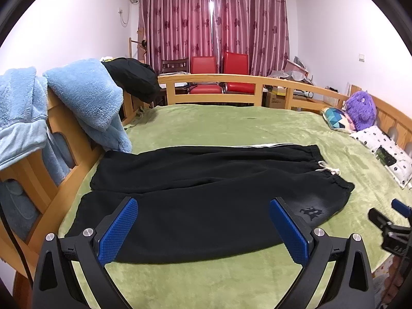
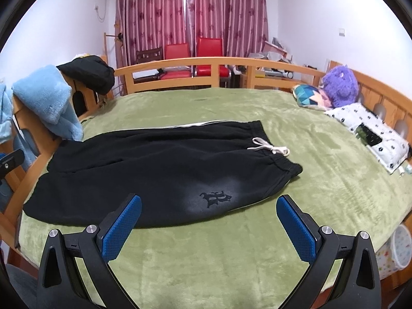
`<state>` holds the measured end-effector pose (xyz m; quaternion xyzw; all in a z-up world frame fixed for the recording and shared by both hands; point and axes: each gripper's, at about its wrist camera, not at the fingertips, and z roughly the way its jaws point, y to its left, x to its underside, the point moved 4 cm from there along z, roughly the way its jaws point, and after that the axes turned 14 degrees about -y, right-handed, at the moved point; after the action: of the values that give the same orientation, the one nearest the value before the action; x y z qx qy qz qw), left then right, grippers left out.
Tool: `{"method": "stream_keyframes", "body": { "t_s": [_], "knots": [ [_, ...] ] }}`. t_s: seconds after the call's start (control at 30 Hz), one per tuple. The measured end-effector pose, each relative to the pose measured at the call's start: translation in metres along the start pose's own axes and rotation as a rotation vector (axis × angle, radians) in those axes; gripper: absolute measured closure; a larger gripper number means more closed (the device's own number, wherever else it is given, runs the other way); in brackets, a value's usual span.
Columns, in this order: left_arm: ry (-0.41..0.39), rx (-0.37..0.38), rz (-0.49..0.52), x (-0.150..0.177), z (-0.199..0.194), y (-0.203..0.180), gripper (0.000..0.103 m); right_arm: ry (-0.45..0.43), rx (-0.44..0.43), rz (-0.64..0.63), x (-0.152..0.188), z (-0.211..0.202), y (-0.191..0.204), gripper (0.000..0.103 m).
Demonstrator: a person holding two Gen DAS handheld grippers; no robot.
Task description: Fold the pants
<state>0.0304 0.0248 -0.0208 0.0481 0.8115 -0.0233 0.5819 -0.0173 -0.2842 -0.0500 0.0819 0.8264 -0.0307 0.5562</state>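
Observation:
Black sweatpants (image 1: 206,193) lie flat on the green blanket (image 1: 231,126), legs to the left, elastic waistband with a white drawstring (image 2: 270,148) to the right. A dark emblem (image 2: 215,197) marks the near hip. My left gripper (image 1: 203,221) is open and empty, held over the near leg of the pants. My right gripper (image 2: 208,219) is open and empty, held above the near edge of the pants (image 2: 154,170) by the emblem. The right gripper also shows at the right edge of the left wrist view (image 1: 391,221).
A wooden bed rail (image 1: 219,82) runs round the bed. Blue fleece (image 1: 87,97) and a black garment (image 1: 131,77) hang over the left rail. A purple plush toy (image 2: 340,82) and pillows (image 2: 370,131) lie at the right. Red chairs (image 1: 219,74) stand before the curtains.

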Motion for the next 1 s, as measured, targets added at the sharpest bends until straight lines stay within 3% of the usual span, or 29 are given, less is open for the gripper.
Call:
{"method": "stream_keyframes", "body": {
  "t_s": [0.2,0.33,0.5,0.7,0.87,1.0],
  "knots": [
    [0.065,-0.008,0.011,0.028,0.025,0.011,0.0,0.002,0.001,-0.008,0.009,0.019,-0.003,0.003],
    [0.149,-0.031,-0.016,0.058,0.04,0.027,0.005,0.028,-0.005,-0.019,0.022,0.039,-0.003,0.008],
    [0.222,-0.082,-0.029,0.081,0.046,0.044,0.006,0.128,-0.05,0.024,0.044,0.066,-0.006,0.025],
    [0.274,-0.104,-0.04,0.099,0.052,0.052,0.006,0.209,-0.047,0.045,0.073,0.087,-0.012,0.027],
    [0.337,-0.082,-0.154,0.127,0.067,0.075,0.006,0.263,-0.03,0.085,0.088,0.101,-0.026,0.033],
    [0.352,-0.08,-0.245,0.149,0.075,0.098,0.007,0.254,0.008,0.133,0.093,0.112,-0.044,0.039]
  ]
}}
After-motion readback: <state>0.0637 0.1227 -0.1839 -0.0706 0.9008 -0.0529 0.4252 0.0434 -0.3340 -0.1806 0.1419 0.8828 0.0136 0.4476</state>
